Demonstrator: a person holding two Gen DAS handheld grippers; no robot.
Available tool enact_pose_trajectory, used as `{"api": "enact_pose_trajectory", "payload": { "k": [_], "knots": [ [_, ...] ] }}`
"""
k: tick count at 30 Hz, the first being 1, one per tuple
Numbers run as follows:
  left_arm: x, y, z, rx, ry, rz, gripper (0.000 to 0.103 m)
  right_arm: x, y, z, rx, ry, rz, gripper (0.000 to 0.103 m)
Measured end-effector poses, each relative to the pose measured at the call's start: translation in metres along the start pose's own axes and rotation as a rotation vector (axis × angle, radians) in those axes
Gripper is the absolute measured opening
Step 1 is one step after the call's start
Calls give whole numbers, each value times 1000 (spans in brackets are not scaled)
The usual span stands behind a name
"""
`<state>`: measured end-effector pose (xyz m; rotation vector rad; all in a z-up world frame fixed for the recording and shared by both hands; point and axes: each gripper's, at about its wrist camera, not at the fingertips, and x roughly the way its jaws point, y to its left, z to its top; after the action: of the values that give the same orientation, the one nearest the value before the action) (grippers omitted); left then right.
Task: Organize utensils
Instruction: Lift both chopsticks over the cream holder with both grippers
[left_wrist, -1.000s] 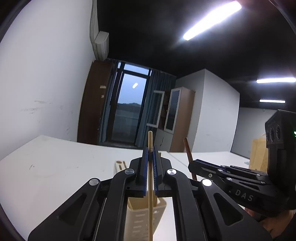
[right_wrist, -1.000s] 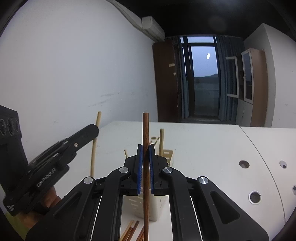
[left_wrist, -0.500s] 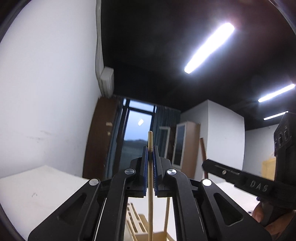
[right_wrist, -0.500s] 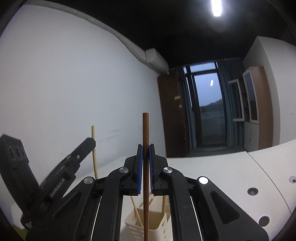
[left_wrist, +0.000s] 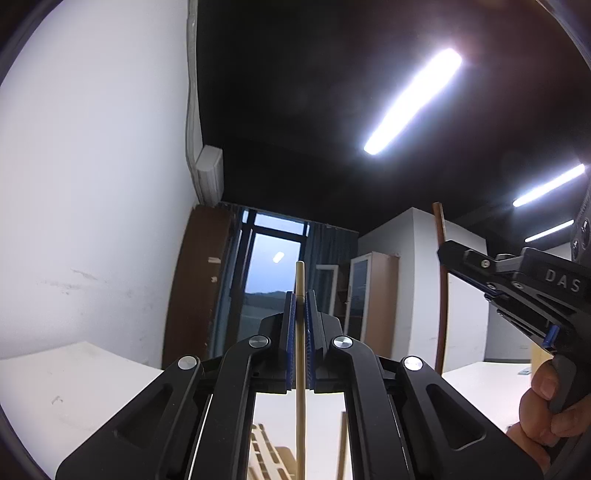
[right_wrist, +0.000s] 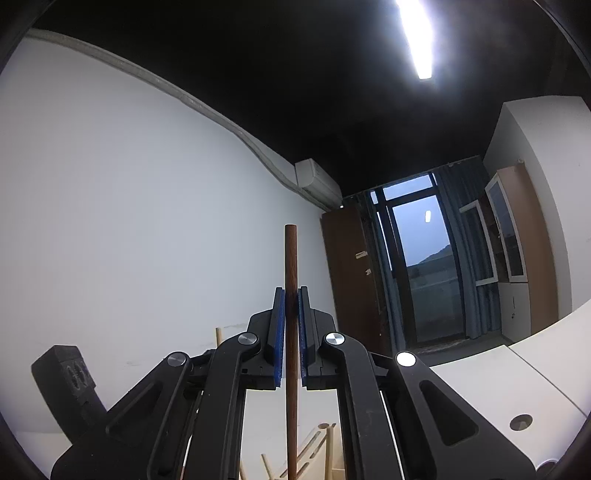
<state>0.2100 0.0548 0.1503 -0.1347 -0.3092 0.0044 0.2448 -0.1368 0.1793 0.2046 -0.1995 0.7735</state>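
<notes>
My left gripper (left_wrist: 300, 295) is shut on a light wooden chopstick (left_wrist: 300, 413), held upright. My right gripper (right_wrist: 291, 291) is shut on a dark brown chopstick (right_wrist: 291, 258), also upright. The right gripper (left_wrist: 517, 280) with its dark chopstick (left_wrist: 440, 277) shows at the right of the left wrist view. The left gripper's body (right_wrist: 70, 391) shows at the lower left of the right wrist view, with the light chopstick's tip (right_wrist: 218, 332) above it. The cream utensil holder (left_wrist: 273, 458) lies at the bottom edge, with several sticks in it; it also shows in the right wrist view (right_wrist: 314, 454).
White table (left_wrist: 55, 391) below, with round holes at its right side (right_wrist: 521, 422). White wall to the left, window and wooden cabinet (right_wrist: 517, 240) at the back. A brown paper bag (left_wrist: 539, 358) stands on the far right table.
Both grippers have risen and tilted upward with their chopsticks. The holder has dropped to the bottom edge of both views and the ceiling fills more of them.
</notes>
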Motion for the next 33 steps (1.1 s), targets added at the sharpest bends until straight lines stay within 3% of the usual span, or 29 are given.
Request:
{"api": "enact_pose_trajectory", "payload": {
  "k": [10,24,33],
  "knots": [
    [7,6,-28,3,76,29,4,30,1,-29,-39,101,-17,7],
    [-11,13,-37,15,140,48,5,24,2,-51,-82,216,-18,7],
    [-20,19,-38,1,190,9,5,14,4,-60,-106,265,-27,7]
  ]
}}
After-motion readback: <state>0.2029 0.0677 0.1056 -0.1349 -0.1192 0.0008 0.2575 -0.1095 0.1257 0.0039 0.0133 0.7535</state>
